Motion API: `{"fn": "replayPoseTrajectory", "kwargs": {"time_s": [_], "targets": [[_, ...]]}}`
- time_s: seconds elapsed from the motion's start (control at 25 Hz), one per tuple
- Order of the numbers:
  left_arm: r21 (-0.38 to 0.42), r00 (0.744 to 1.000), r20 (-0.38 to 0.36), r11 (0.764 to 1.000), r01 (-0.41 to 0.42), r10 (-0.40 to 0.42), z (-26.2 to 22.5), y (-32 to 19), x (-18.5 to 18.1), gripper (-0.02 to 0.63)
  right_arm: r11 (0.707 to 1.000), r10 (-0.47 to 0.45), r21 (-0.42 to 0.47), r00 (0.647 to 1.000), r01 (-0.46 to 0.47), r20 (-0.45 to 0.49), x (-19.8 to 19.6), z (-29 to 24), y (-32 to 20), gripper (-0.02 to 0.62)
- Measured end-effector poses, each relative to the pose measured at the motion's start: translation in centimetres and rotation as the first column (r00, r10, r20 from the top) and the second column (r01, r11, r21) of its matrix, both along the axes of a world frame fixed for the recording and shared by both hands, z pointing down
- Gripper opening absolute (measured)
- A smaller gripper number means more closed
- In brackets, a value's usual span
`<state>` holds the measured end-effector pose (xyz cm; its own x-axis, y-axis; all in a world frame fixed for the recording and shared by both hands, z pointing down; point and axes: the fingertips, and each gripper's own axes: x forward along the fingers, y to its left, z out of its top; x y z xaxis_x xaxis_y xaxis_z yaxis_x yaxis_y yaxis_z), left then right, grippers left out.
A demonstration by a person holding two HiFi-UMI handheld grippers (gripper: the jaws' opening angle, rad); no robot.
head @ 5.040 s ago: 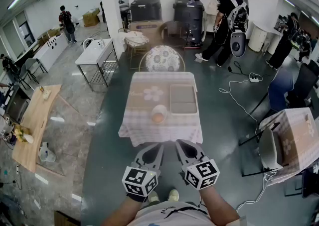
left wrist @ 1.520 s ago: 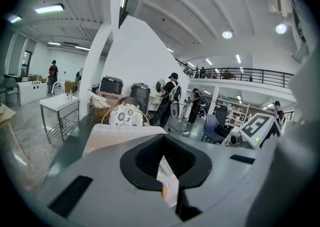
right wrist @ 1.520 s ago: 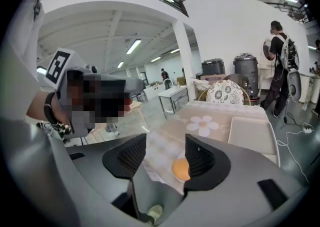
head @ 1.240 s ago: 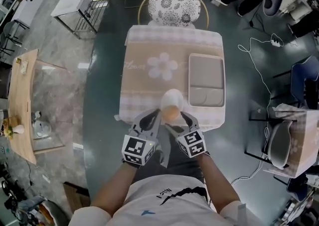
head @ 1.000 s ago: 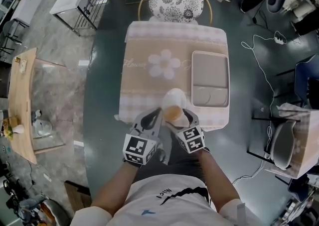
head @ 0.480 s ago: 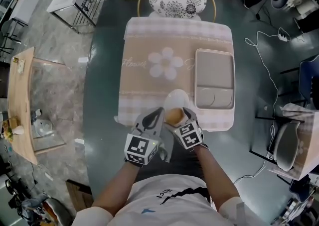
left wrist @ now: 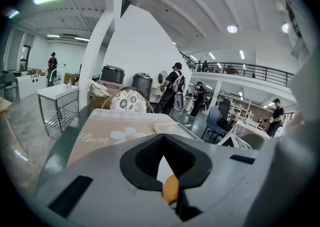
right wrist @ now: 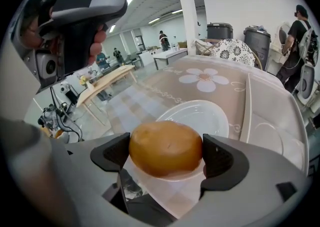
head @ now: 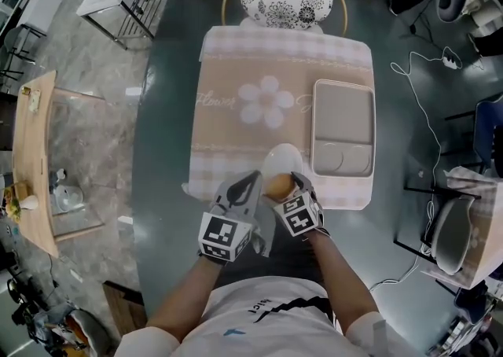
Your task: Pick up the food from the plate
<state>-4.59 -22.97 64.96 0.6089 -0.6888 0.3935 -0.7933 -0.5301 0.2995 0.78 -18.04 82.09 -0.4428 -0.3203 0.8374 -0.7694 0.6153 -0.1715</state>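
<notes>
Flanking bun (right wrist: 166,147) on plate (right wrist: 202,115) — right gripper (right wrist: 165,155) jaws wide | left gripper (left wrist: 165,183) jaws together | tray (head: 343,121) beside plate

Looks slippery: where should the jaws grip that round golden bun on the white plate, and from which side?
Across its middle, a jaw on each flank, low from the near edge of the clothed table. The round golden bun is a dome at the near rim of the white plate, both sides free; the right gripper has it between open jaws.
</notes>
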Motion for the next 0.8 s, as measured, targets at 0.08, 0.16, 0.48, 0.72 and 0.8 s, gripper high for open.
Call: {"fn": "replayPoseTrajectory", "kwargs": {"time_s": [0.08,0.16,0.48,0.72,0.8], "targets": [[-0.002,1.000,0.000,1.000,0.001,-0.001,-0.1,0.0,-0.1,0.006,1.000,0.012,0.013,1.000,-0.013,0.025,0.1,-1.0,-0.4,0.422],[-0.005,1.000,0.001,1.000,0.000,0.000,-0.4,0.0,-0.1,0.006,0.999,0.031,0.040,0.997,-0.034,0.067,0.0,-2.6,-1.2,0.422],[0.006,1.000,-0.003,1.000,-0.007,0.007,-3.4,0.6,0.1,0.006,0.980,0.163,0.053,0.928,-0.191,0.335,1.0,-10.7,-2.7,0.422],[0.029,1.000,0.001,0.999,-0.014,0.014,-6.4,1.0,0.6,0.006,0.967,0.174,0.097,0.887,-0.236,0.428,1.7,-16.7,-3.2,0.422],[0.038,1.000,-0.002,0.999,-0.016,0.016,-7.3,1.2,0.7,0.006,0.962,0.173,0.114,0.878,-0.247,0.446,1.9,-18.3,-3.2,0.422]]}}
